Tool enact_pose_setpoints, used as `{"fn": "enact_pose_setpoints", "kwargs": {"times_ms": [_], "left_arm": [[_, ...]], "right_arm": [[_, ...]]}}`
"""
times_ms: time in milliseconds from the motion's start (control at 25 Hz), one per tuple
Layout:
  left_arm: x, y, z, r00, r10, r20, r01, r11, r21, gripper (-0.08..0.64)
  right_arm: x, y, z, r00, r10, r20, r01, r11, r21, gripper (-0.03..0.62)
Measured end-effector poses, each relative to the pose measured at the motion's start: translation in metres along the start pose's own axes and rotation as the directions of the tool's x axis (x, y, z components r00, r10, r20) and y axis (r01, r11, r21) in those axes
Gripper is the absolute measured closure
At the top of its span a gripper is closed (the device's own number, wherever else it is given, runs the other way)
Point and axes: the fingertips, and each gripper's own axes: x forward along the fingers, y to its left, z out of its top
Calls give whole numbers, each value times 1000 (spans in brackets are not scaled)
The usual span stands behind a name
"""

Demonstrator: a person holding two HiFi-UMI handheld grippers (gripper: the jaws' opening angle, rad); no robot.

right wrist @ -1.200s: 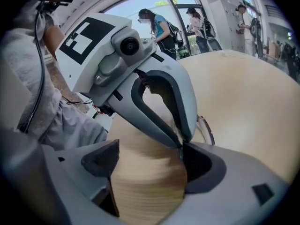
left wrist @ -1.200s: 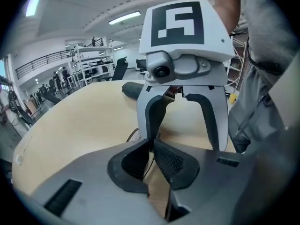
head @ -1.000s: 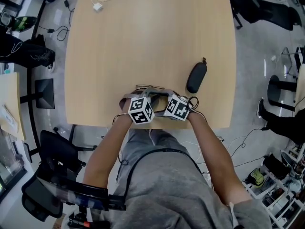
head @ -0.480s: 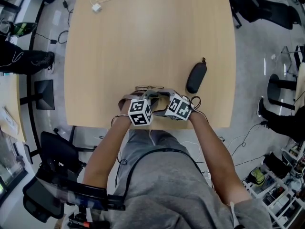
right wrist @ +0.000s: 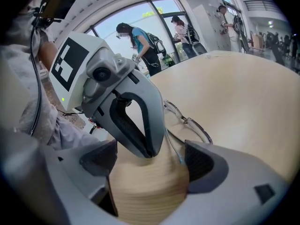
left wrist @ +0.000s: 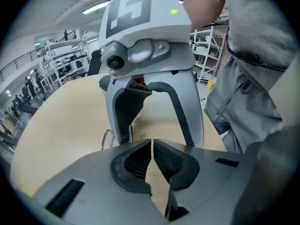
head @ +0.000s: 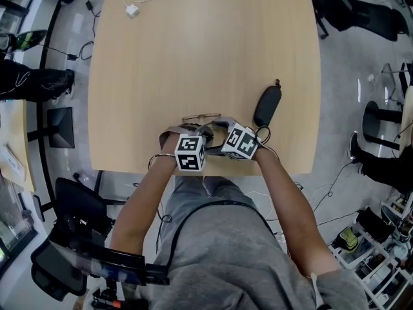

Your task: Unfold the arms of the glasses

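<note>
The thin wire-framed glasses (head: 201, 117) lie on the wooden table (head: 206, 50) near its front edge, lenses (right wrist: 188, 122) facing away. My left gripper (left wrist: 151, 149) is shut, its tips down on the table beside one glasses arm (right wrist: 172, 144); I cannot tell whether they pinch it. My right gripper (right wrist: 150, 167) faces it from the other side. Its jaws have just been opening and stand wide. The arm's end lies just inside its right-hand pad (right wrist: 202, 161), not pressed. In the head view both marker cubes (head: 189, 152) hide the fingertips.
A dark glasses case (head: 266, 105) lies to the right of the grippers. A white charger with coiled cable (head: 133, 9) sits at the table's far left. The table's front edge (head: 193, 172) is just behind the hands. Chairs and bags stand on the floor around.
The left gripper has rolled a little in place. The right gripper's cube has shifted slightly. The glasses stay where they were.
</note>
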Motion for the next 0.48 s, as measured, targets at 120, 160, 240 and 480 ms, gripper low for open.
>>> {"fn": "enact_pose_setpoints", "kwargs": {"times_ms": [120,160,240,480], "left_arm": [[-14,17,9,992,116,42,-116,993,6,551],[-15,20,10,991,129,47,-129,992,-5,551],[-8,19,7,994,110,24,-110,994,-10,551],[12,1,-2,998,42,-36,-42,999,-3,516]], "right_arm": [[-5,4,2,1000,21,-15,-21,1000,-12,167],[-5,6,1,999,32,-18,-32,999,-17,167],[0,11,-9,998,63,-27,-64,998,-9,167],[6,17,-13,994,109,4,-109,992,61,167]]}}
